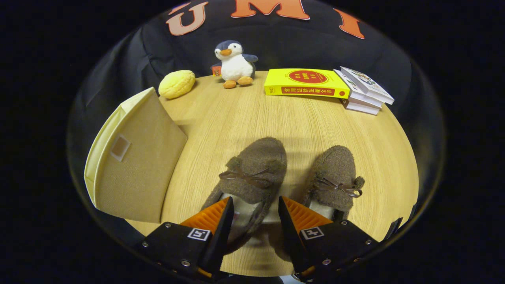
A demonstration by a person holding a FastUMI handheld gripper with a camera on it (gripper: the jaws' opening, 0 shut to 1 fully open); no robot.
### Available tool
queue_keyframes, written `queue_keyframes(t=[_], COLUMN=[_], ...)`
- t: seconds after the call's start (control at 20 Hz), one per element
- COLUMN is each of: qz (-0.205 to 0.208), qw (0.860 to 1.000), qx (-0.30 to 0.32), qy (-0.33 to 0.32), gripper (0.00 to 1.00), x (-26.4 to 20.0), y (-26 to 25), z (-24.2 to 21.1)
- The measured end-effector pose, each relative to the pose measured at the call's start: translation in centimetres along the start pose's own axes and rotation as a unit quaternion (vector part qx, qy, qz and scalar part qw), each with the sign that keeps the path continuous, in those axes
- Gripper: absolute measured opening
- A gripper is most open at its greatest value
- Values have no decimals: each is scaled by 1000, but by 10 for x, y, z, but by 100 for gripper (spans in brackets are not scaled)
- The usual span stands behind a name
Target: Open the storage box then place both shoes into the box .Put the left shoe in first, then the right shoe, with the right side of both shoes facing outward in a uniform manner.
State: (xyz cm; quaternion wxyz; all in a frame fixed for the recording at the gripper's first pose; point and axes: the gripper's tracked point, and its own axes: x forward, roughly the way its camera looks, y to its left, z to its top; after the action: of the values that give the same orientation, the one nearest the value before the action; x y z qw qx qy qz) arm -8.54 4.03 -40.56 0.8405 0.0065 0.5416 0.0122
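Two brown fuzzy slippers with small bows lie side by side on the wooden table (244, 114), toes pointing away. The left shoe (256, 165) has its heel end between my fingers; the right shoe (335, 173) lies just to the right of them. My gripper (254, 207) is open, its fingertips on either side of the left shoe's right wall and pale lining, not pressing it. The beige fabric storage box (134, 157) stands to the left of the shoes, its lid down.
Along the table's far edge sit a yellow bun-shaped toy (176, 83), a plush penguin (234, 65), a thick yellow book (305, 83) and a small stack of books (365, 90). Bare wood lies between these and the shoes.
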Motion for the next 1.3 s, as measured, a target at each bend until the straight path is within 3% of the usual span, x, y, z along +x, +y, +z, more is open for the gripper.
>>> queue_keyframes(t=[0.1, 0.3, 0.65, 0.75, 1.3], qz=[-11, -22, -23, -10, 53], qw=[1000, 999, 993, 992, 992], qx=[1, 40, 113, 123, 105], qy=[0, -4, 20, 13, -44], gripper=[66, 50, 10, 4, 4], x=[14, 31, 26, 15, -74], y=[-6, -10, -11, -3, 88], z=[4, 5, 1, 9, 99])
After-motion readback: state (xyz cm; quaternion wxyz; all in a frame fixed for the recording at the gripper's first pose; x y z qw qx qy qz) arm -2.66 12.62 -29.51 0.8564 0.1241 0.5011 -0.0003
